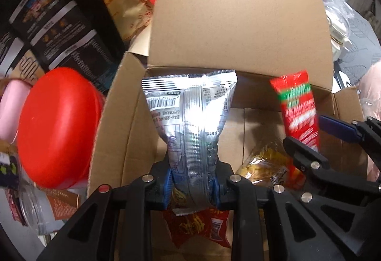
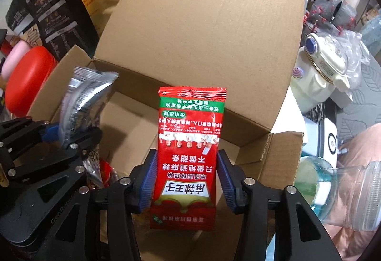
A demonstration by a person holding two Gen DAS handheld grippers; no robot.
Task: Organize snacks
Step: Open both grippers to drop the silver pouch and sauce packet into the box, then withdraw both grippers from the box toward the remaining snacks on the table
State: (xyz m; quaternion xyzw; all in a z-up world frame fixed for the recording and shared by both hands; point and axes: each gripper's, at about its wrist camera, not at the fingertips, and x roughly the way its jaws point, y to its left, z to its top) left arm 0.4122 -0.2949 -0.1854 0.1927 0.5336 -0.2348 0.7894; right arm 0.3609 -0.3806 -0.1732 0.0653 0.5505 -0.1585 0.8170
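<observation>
Pinches silver packet (image 1: 190,122) by its lower end in left gripper (image 1: 193,187), pads pressed tight into the foil, above the open cardboard box (image 1: 238,22), likely for lowering in upright. Brackets red packet (image 2: 190,137) with right gripper (image 2: 185,180) over the same box, pads spread, seemingly just off the wrapper, probably for release. Hides much of the box floor behind both packets; cannot confirm right-pad contact.

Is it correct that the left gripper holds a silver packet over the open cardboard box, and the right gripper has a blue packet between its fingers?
Not quite: the right gripper's packet is red, as the right wrist view shows. The rest holds: the left gripper holds the silver packet over the open cardboard box.
</observation>
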